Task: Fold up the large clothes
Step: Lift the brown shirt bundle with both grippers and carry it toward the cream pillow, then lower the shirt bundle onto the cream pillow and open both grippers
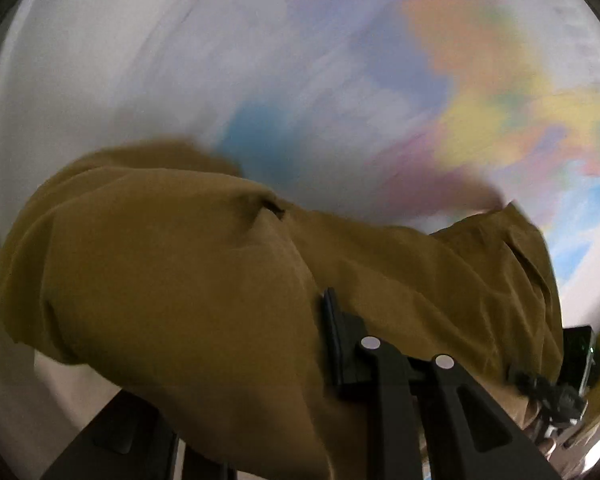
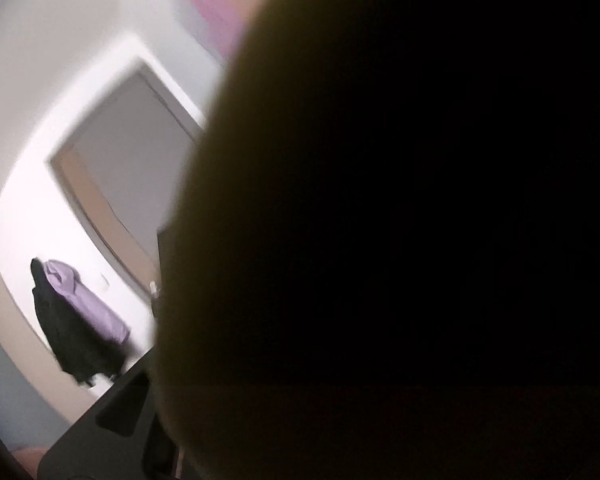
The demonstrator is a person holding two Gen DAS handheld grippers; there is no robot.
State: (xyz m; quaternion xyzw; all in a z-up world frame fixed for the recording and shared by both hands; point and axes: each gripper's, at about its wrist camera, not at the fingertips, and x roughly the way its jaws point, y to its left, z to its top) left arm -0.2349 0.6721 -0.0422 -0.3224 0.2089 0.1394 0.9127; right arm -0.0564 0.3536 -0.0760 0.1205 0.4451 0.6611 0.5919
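A large mustard-brown garment (image 1: 179,280) hangs in the air and fills the lower half of the left wrist view. My left gripper (image 1: 259,368) is shut on it. One black finger (image 1: 336,340) presses against the cloth, and the other finger is buried under the drape. The cloth's far end gathers at my right gripper (image 1: 556,388) at the right edge, which appears shut on it. In the right wrist view the same garment (image 2: 300,240) lies over the lens as a dark mass. Only the base of one finger (image 2: 115,420) shows there.
Behind the garment is a white wall with a blurred, many-coloured picture (image 1: 480,92). The right wrist view shows a white wall with a grey framed panel (image 2: 131,160), and a black garment (image 2: 71,332) and a lilac one (image 2: 87,300) hanging together.
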